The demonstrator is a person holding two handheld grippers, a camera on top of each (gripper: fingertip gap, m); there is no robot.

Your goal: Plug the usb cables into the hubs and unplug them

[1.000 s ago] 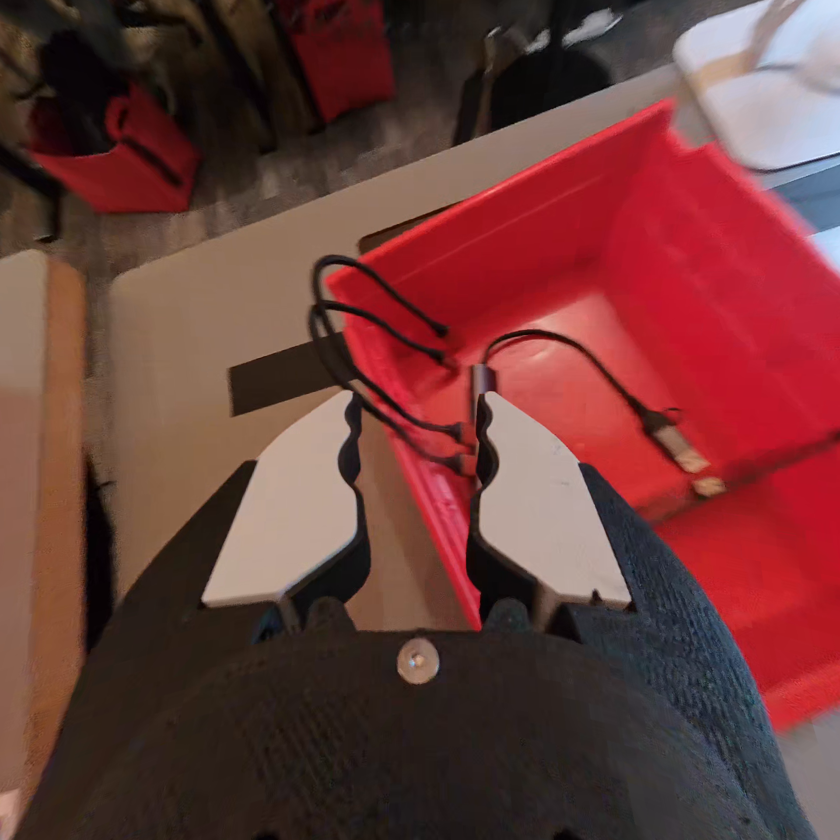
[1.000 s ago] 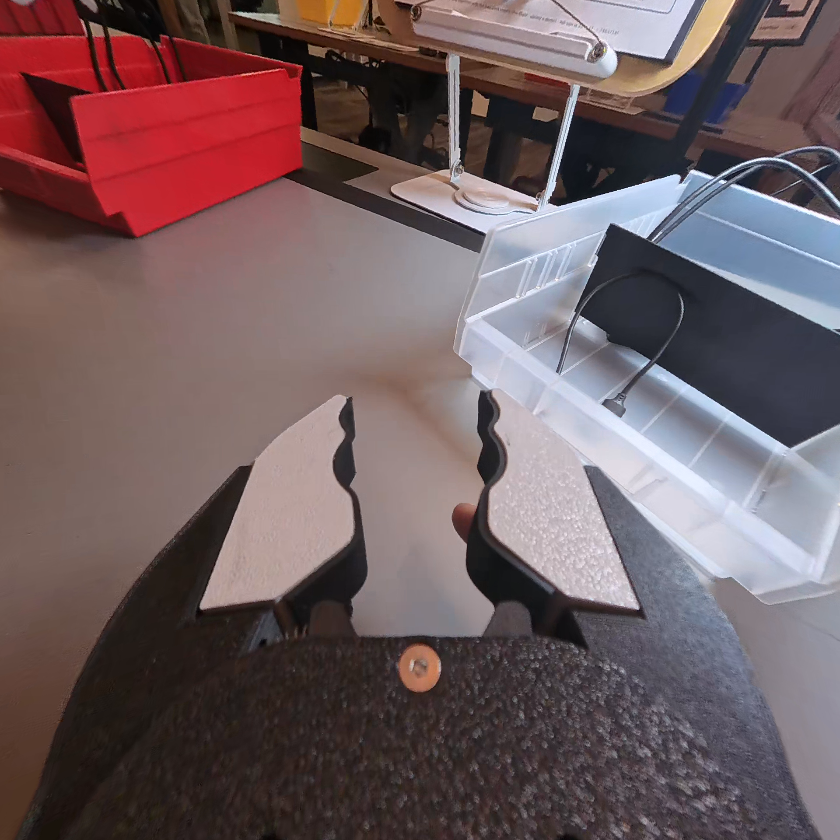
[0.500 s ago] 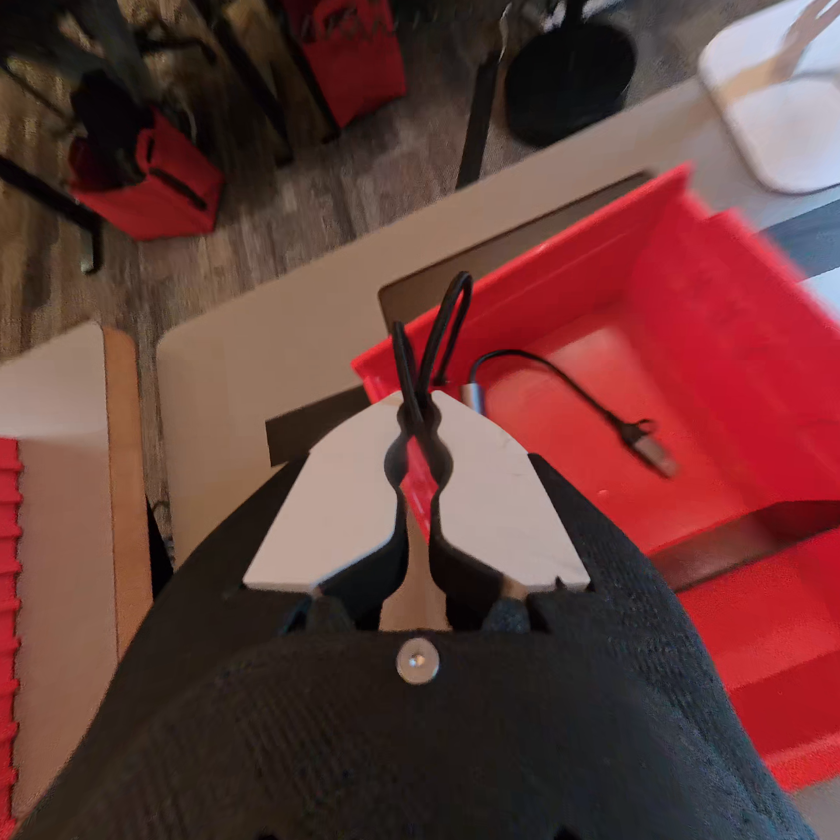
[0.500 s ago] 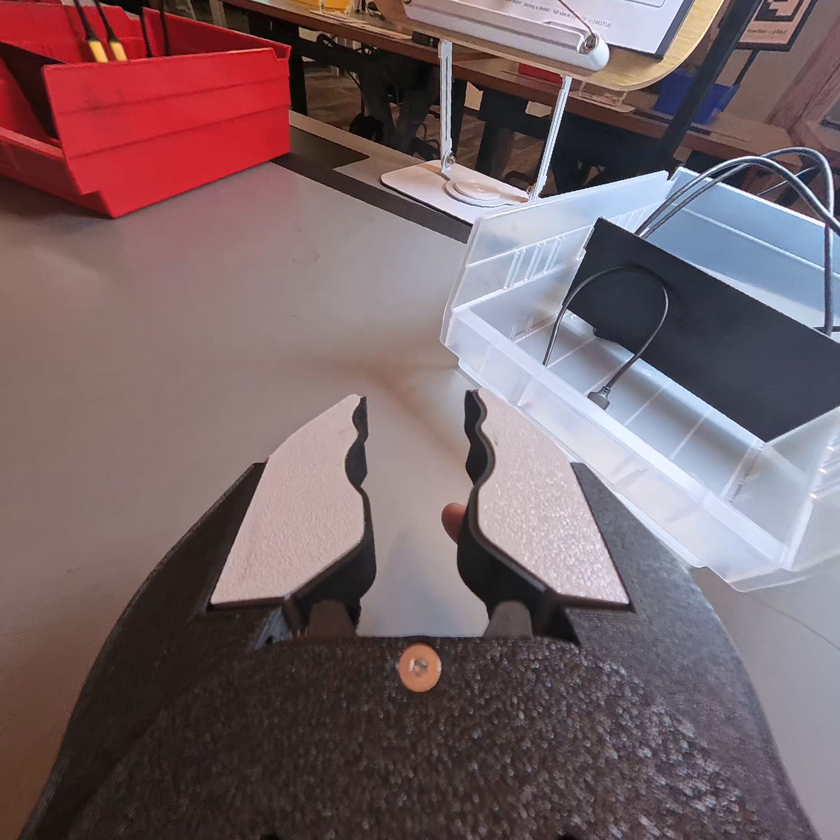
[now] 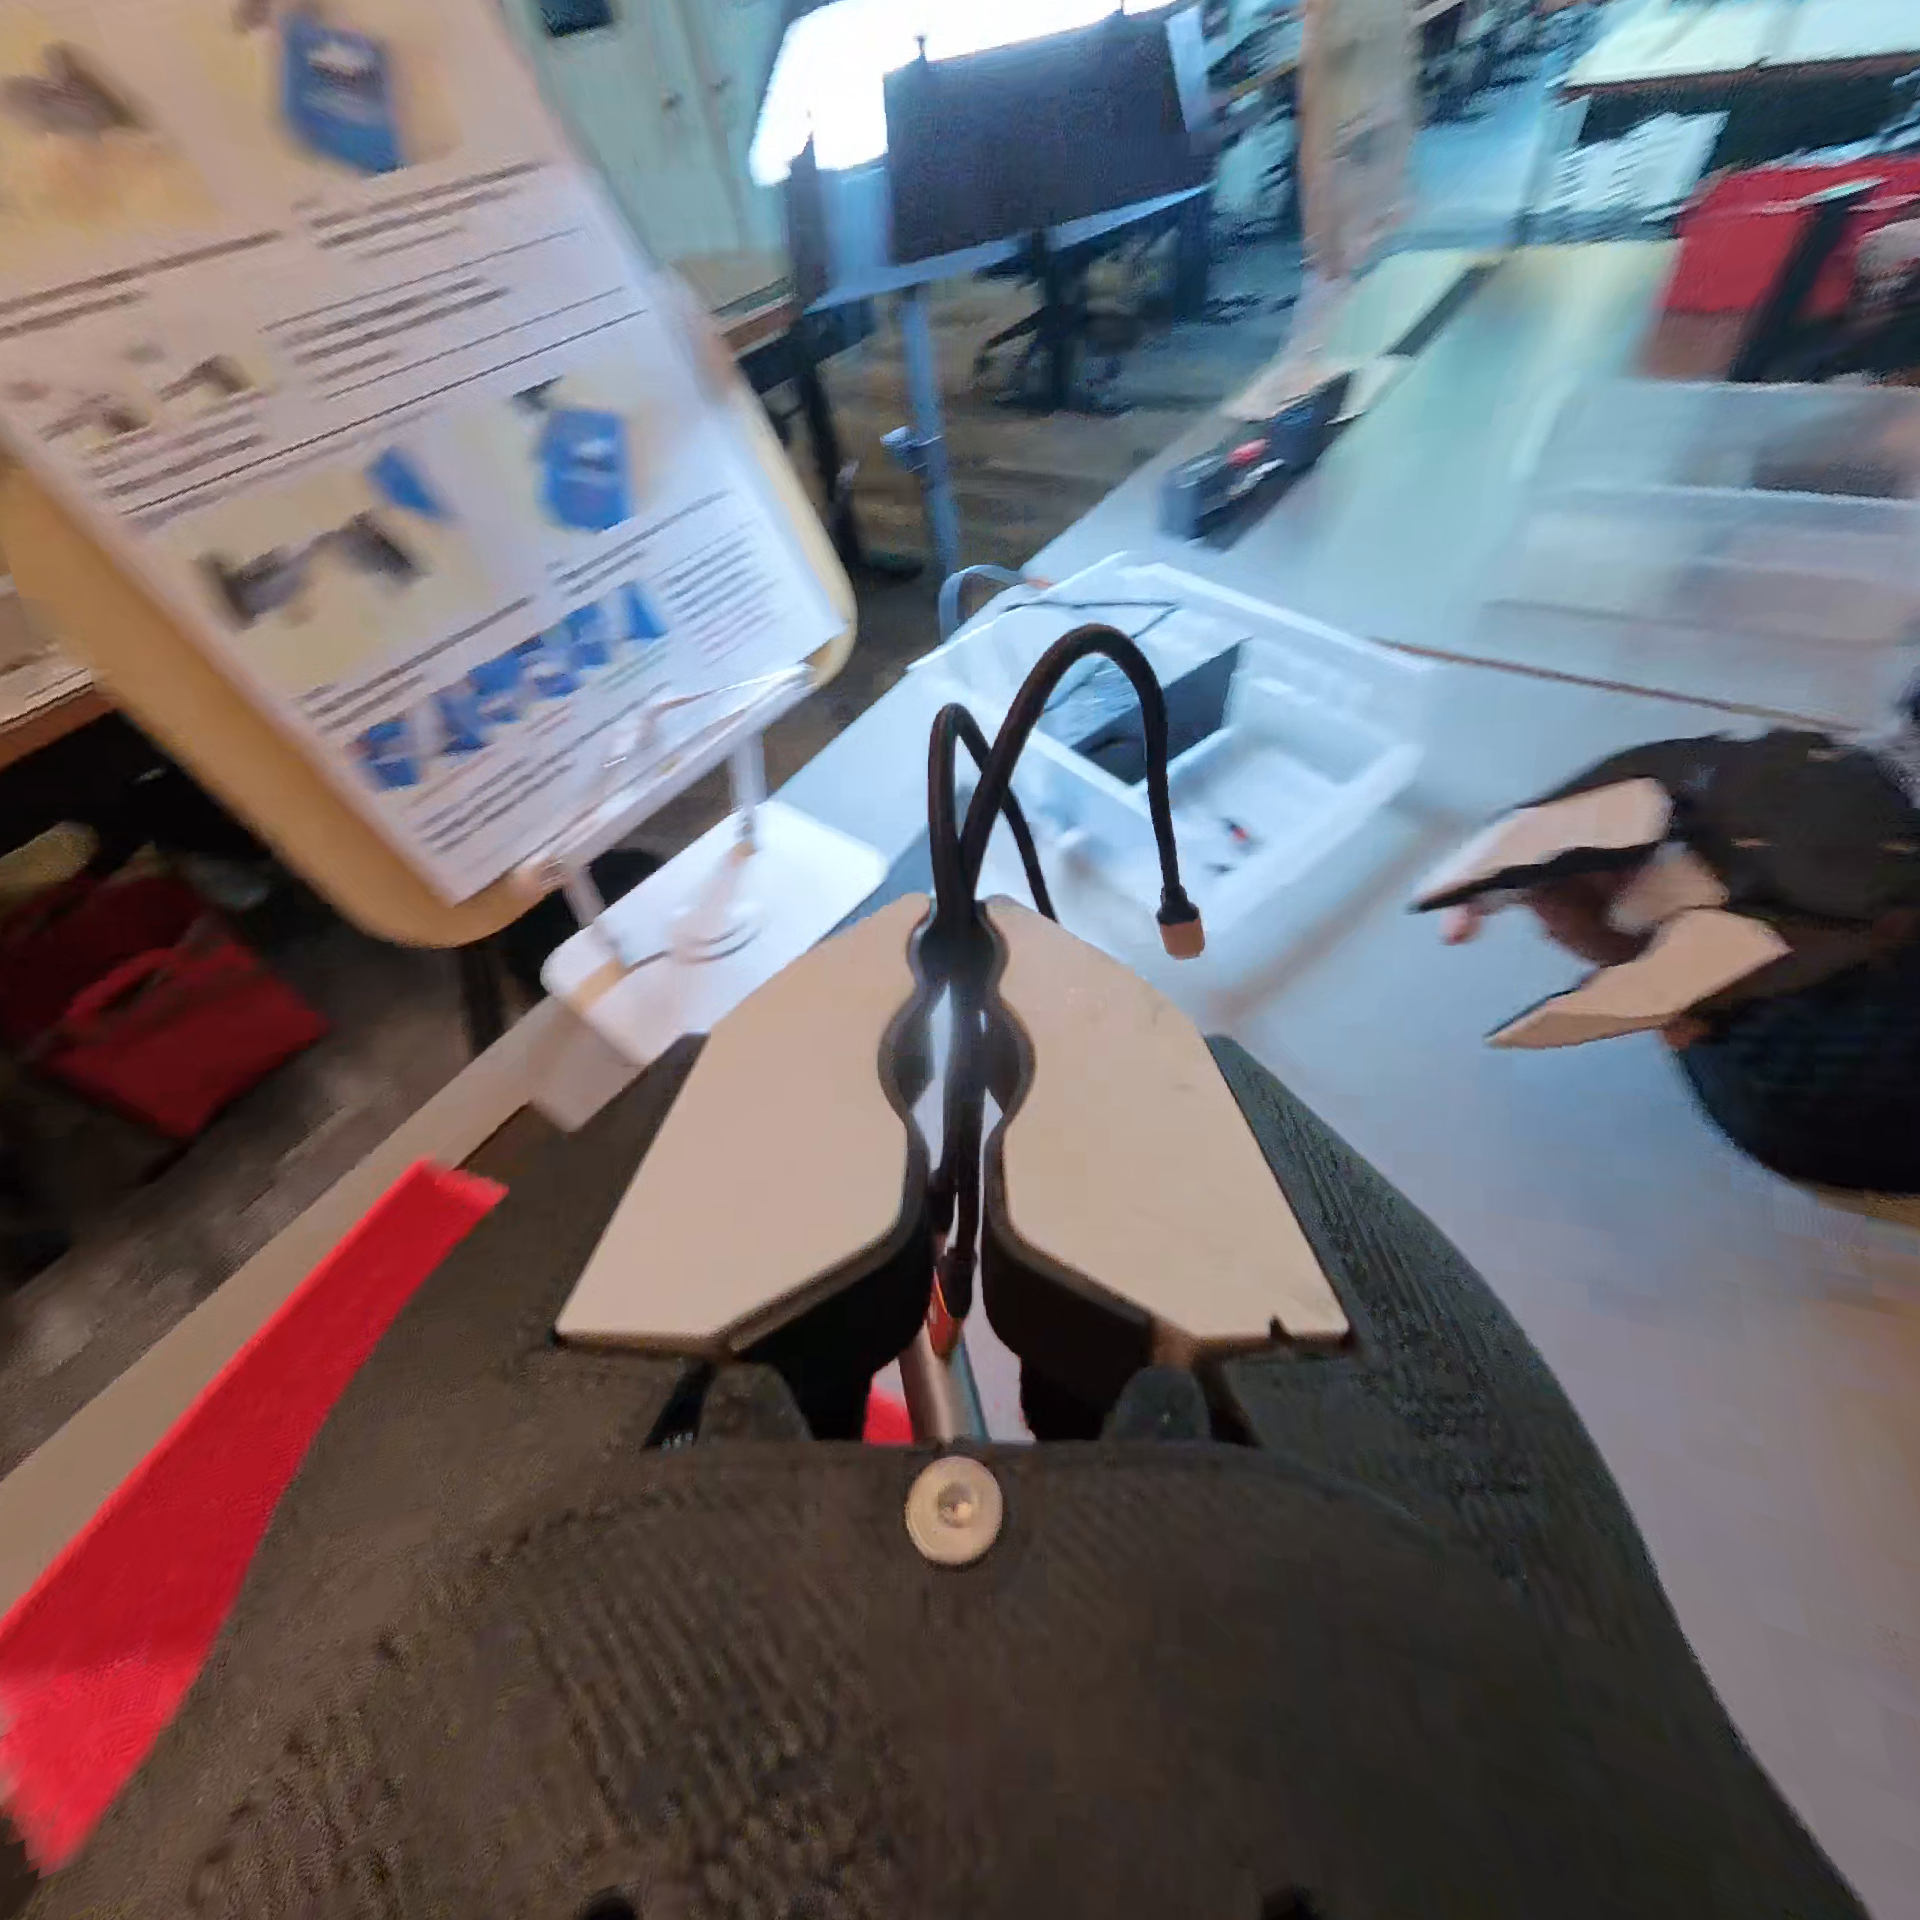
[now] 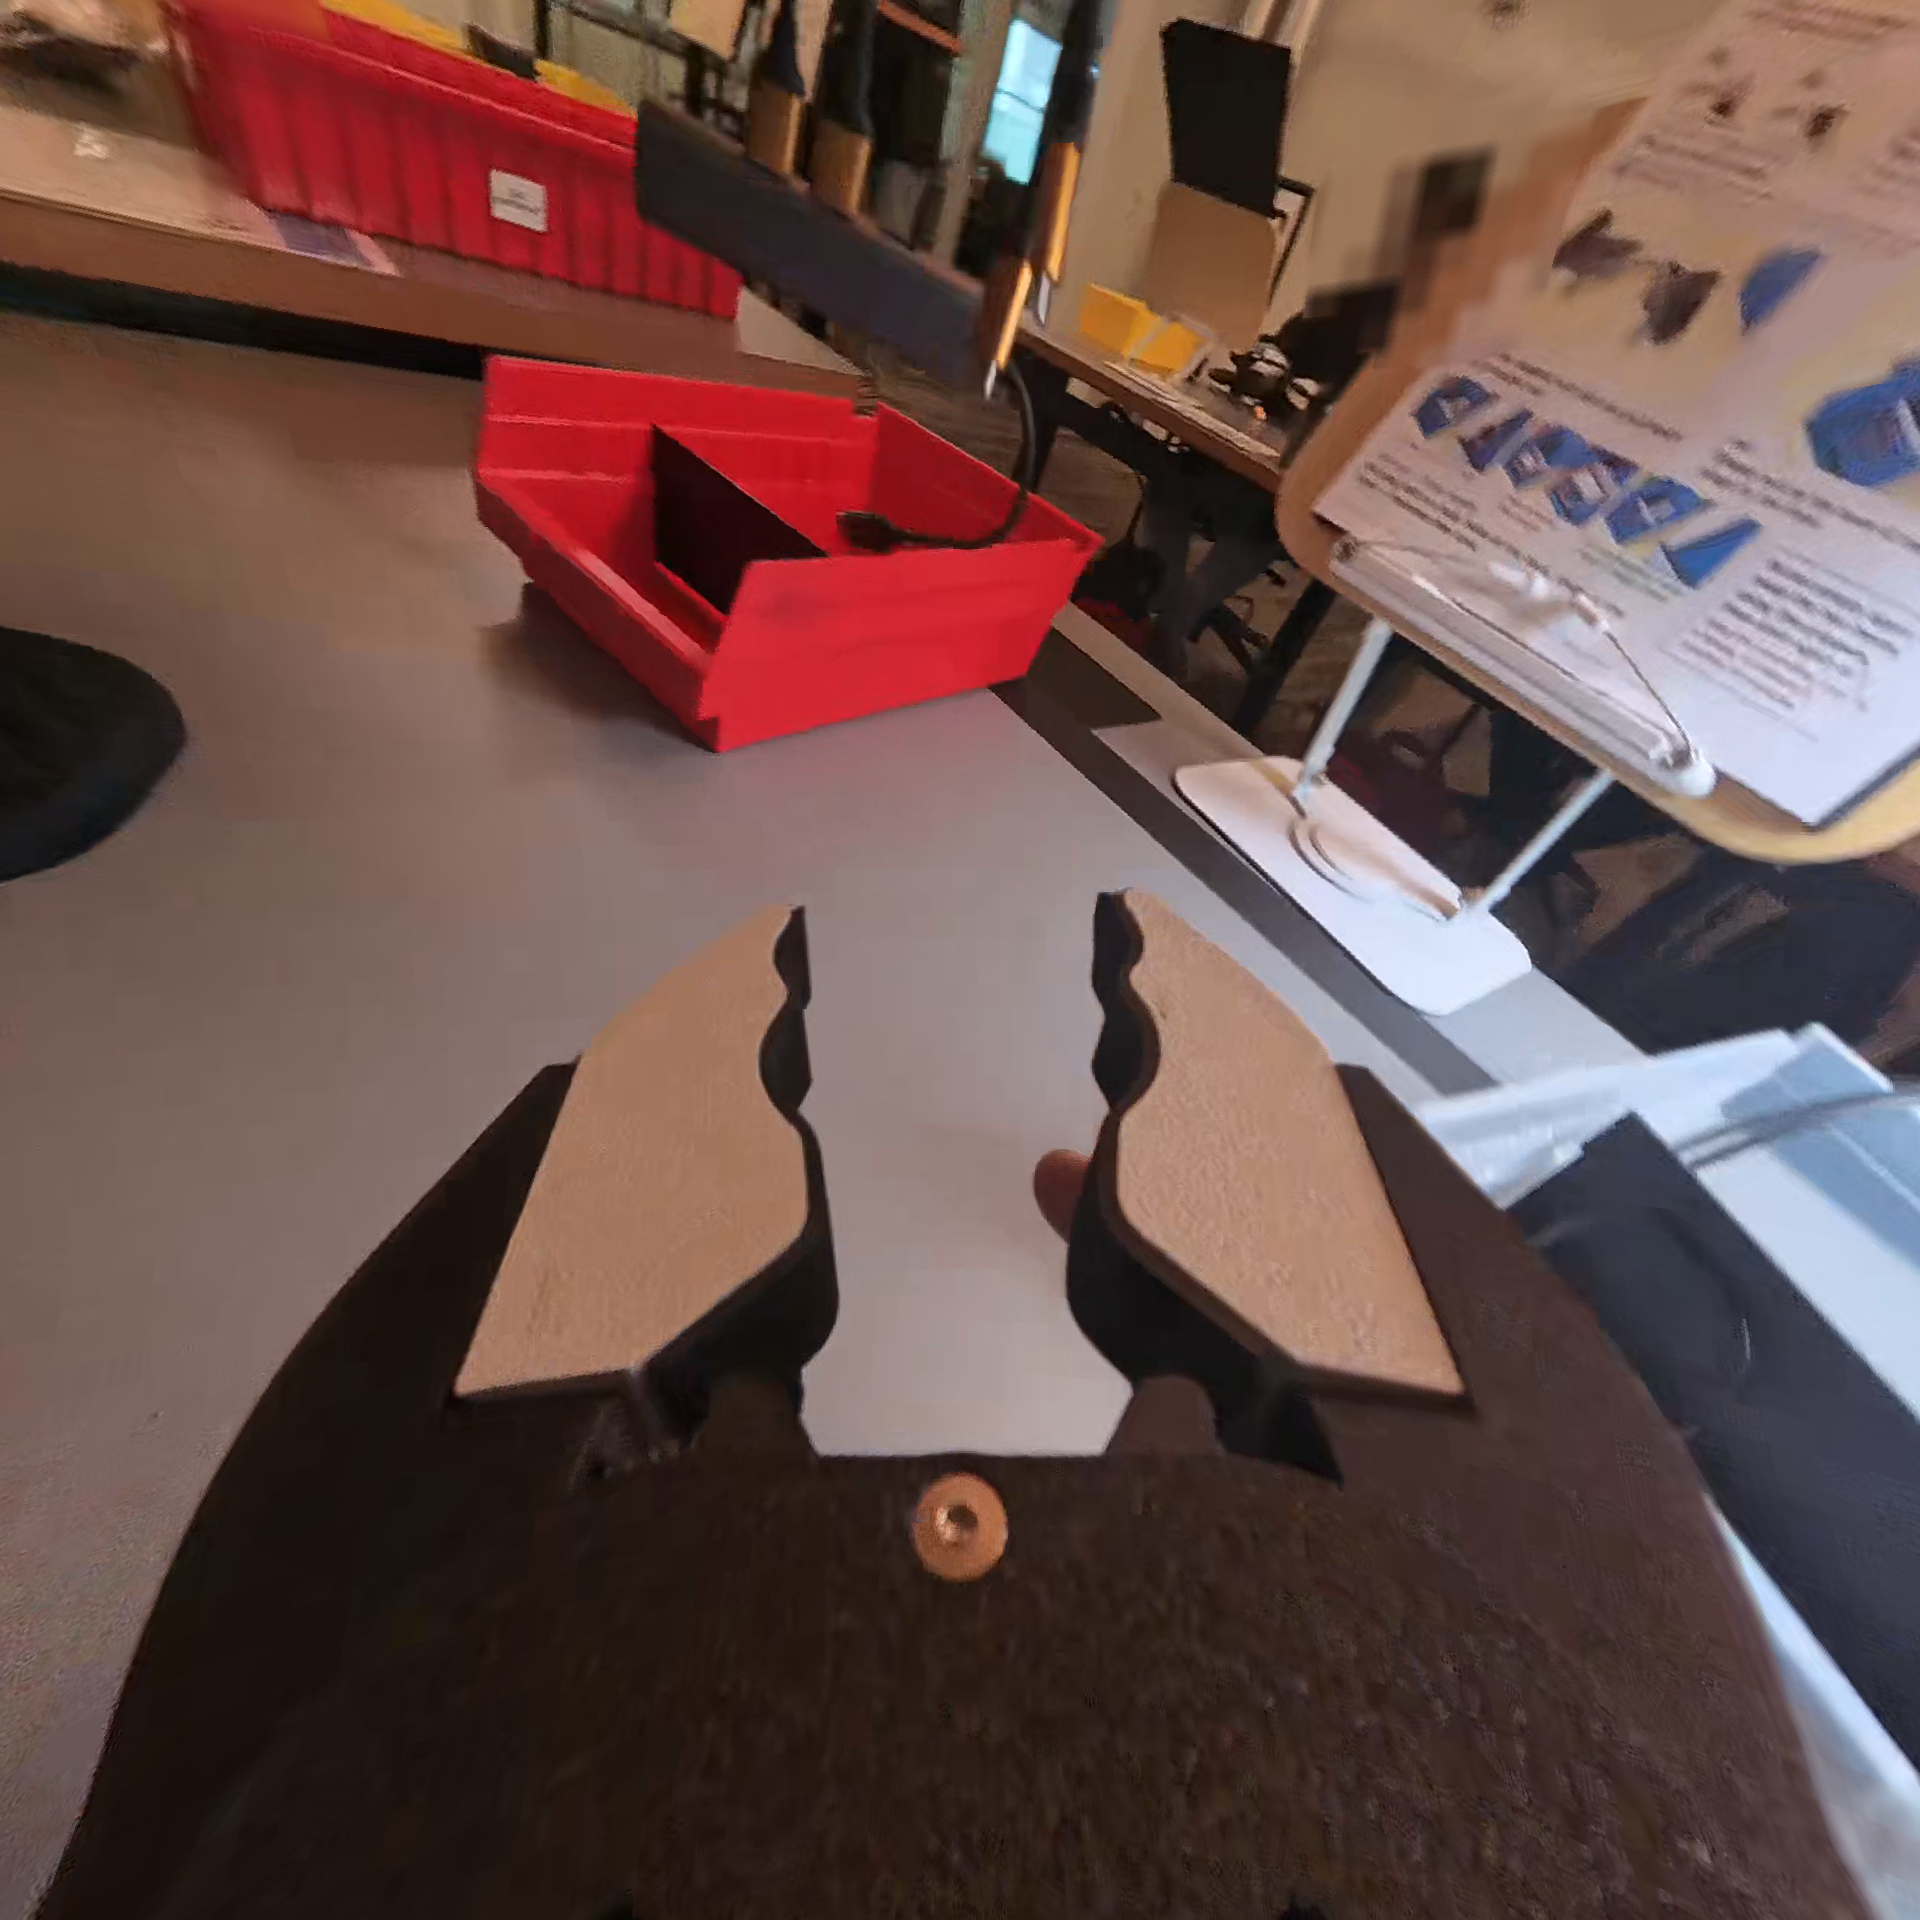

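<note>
My left gripper (image 5: pixel 961 920) is shut on a bundle of black USB cables (image 5: pixel 1081 675) and holds them up in the air. The cables loop above the tips, and one ends in an orange-collared plug (image 5: pixel 1179 935) that hangs free. More of the bundle runs down between the fingers, where an orange plug and a grey metal part (image 5: pixel 935 1382) show. My right gripper (image 6: pixel 951 940) is open and empty above the grey table (image 6: pixel 416 883). It also shows in the left wrist view (image 5: pixel 1600 935). The red bin (image 6: pixel 883 644) holds a black divider and one black cable (image 6: pixel 935 535).
A clear plastic bin (image 5: pixel 1299 769) with a black divider stands on the table ahead of the left gripper; its edge shows in the right wrist view (image 6: pixel 1766 1112). A document stand with a white base (image 6: pixel 1351 883) stands at the table's far edge. Other tables and red crates lie behind. The grippers' ends are close to 25 cm from one another.
My left gripper shut on the cable bundle at the red bin's rim, lifted it out and swung it towards the clear bin. My right gripper turned from the clear bin towards the red bin and stayed open.
</note>
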